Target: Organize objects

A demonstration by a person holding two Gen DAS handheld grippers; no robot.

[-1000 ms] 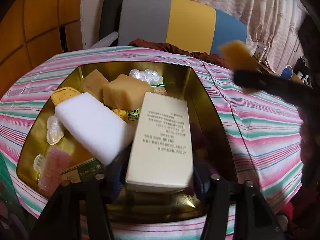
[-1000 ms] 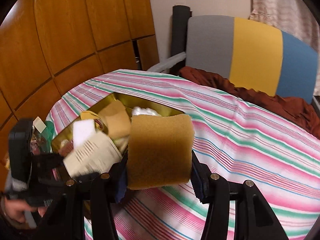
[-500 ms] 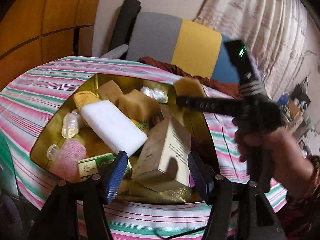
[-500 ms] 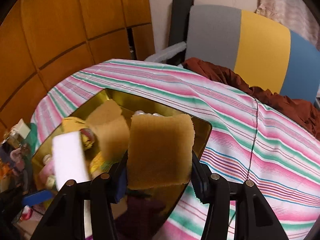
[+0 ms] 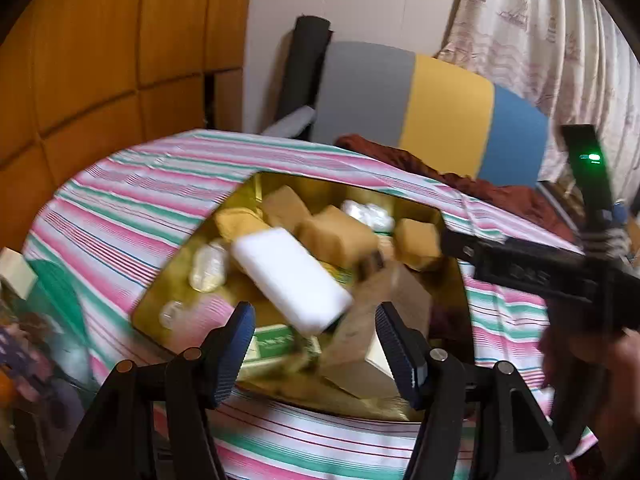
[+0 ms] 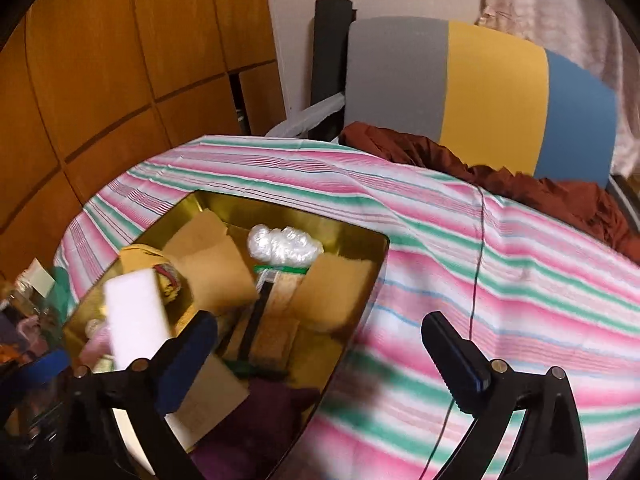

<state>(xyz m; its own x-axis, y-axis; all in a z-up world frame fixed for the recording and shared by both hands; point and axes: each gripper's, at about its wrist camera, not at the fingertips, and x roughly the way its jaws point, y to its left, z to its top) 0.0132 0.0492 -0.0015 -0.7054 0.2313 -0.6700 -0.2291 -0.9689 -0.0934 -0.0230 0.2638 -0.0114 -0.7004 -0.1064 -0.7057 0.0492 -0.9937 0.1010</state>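
A gold tin (image 5: 456,292) (image 6: 372,280) sits on the striped tablecloth, full of items. A brown sponge (image 6: 334,292) (image 5: 418,242) lies in its right corner. A cream box (image 5: 384,320) lies tilted at the tin's near side. A white foam block (image 5: 290,278) (image 6: 134,318) lies across the middle. My left gripper (image 5: 314,346) is open and empty just above the tin's near edge. My right gripper (image 6: 320,352) is open and empty over the tin's right rim; its body shows in the left wrist view (image 5: 532,270).
Other brown sponges (image 5: 336,234), clear wrapped items (image 6: 282,244) and a green packet (image 5: 276,344) fill the tin. A grey, yellow and blue chair back (image 6: 480,92) and brown cloth (image 6: 520,188) stand behind the table. Clutter lies at the left edge (image 5: 24,320).
My right gripper opened and dropped the brown sponge into the tin's right corner. My left gripper let go of the cream box, which tipped into the tin, and drew back.
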